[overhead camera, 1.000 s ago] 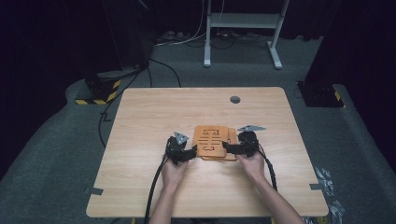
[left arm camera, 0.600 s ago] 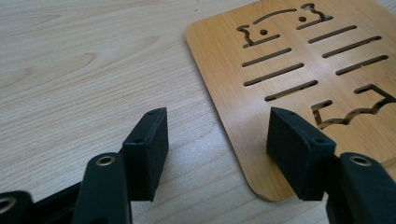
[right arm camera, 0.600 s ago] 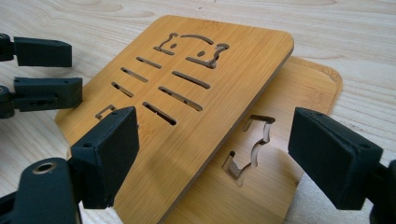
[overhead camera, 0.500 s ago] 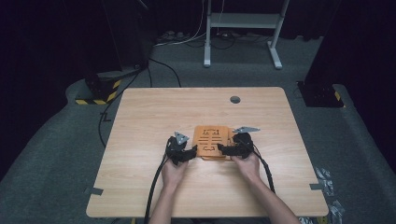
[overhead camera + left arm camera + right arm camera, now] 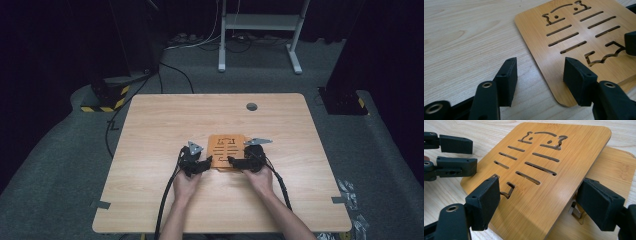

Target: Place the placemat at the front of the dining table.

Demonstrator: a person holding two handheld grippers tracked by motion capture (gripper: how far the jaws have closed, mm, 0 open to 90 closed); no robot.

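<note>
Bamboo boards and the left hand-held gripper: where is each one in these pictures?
upper bamboo board (image 5: 541, 192), right gripper view, on its bare face below the slots.
lower bamboo board (image 5: 614, 172), right gripper view, on its uncovered corner.
left hand-held gripper (image 5: 206, 163), high view, between its fingertips.

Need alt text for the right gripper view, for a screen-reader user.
A slotted orange-brown bamboo board is held tilted between the two black fingers of the right gripper, lifted partly off a second board that lies on the pale wooden table. At upper left, the left gripper has its fingers apart beside the tilted board's edge.
</note>
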